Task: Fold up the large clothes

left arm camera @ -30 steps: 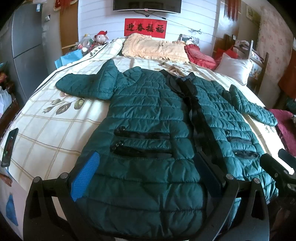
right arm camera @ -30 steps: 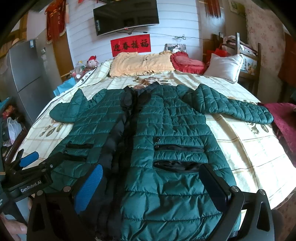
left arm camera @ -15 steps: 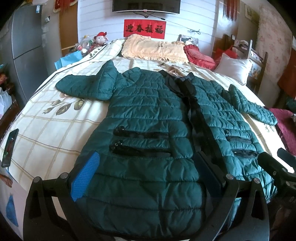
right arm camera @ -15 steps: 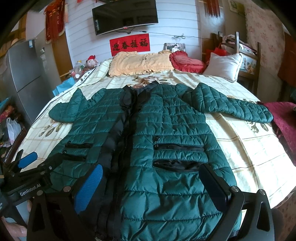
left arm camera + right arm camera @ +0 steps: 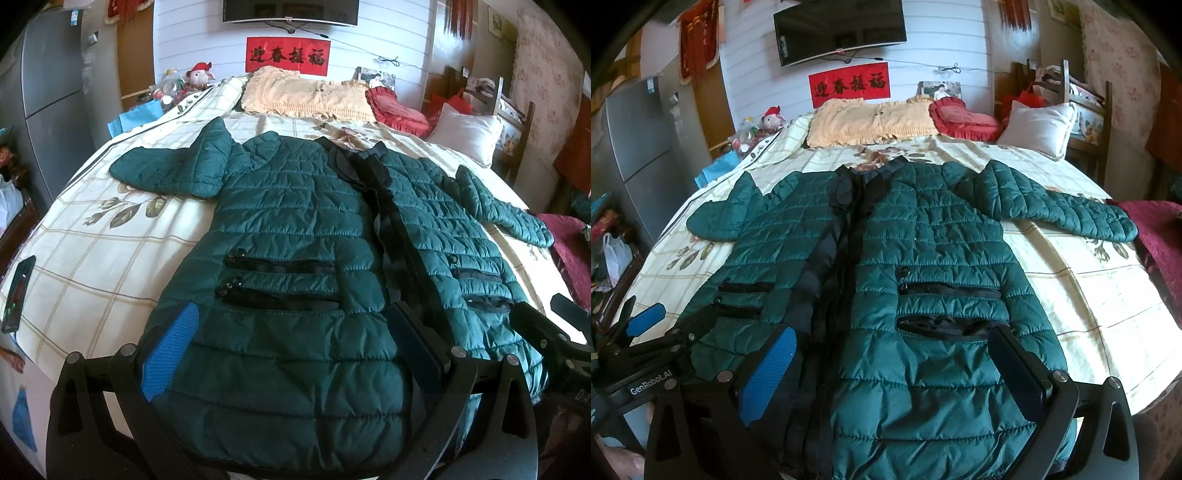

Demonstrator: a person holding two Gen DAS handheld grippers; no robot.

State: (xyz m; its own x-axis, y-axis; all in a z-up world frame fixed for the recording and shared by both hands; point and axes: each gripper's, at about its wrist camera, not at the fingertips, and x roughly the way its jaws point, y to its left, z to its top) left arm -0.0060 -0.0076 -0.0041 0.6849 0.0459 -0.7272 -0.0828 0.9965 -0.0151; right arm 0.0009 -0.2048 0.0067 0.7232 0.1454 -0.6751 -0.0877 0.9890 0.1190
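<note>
jacket (image 5: 295, 240) hem lies at bed (image 5: 92, 258) edge; both grippers' jaws spread.

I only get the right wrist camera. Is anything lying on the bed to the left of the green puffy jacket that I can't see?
Observer: Yes. A flat black phone lies on the cream checked bedsheet near its left edge, apart from the dark green quilted jacket.
Operator: And my left gripper? I only see it from the side.
Observer: The left gripper has its fingers wide apart, framing the jacket's lower part and gripping nothing.
</note>
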